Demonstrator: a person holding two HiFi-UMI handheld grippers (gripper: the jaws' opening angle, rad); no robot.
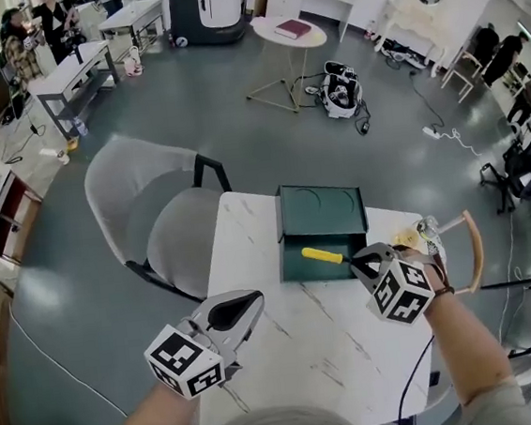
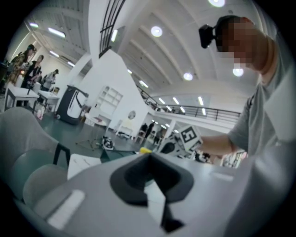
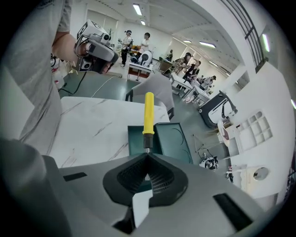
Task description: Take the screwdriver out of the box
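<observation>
The right claw (image 3: 147,155) is pinched shut on the bare metal shaft of the screwdriver (image 3: 148,113), just behind the black collar. The yellow handle sticks straight out ahead of the claw tips. Directly beyond and below those tips sits the green box (image 3: 159,136), open, with its lid laid back on the far side of the claw and its tray nearer.

From the head view, the right claw (image 1: 363,263) is at the near right corner of the box (image 1: 320,209), and the screwdriver (image 1: 322,255) runs from the tips leftward across the tray. It looks lifted clear of the tray floor, though the angle does not settle that.

The left claw (image 2: 149,155) has its jaws closed together with nothing between them. It hangs above the white marble bench (image 1: 309,353), well to the left of the right claw and nearer the person, its tips (image 1: 254,299) aimed toward the box. Beyond the left claw, past the bench edge, stands a grey chair (image 1: 153,219).
</observation>
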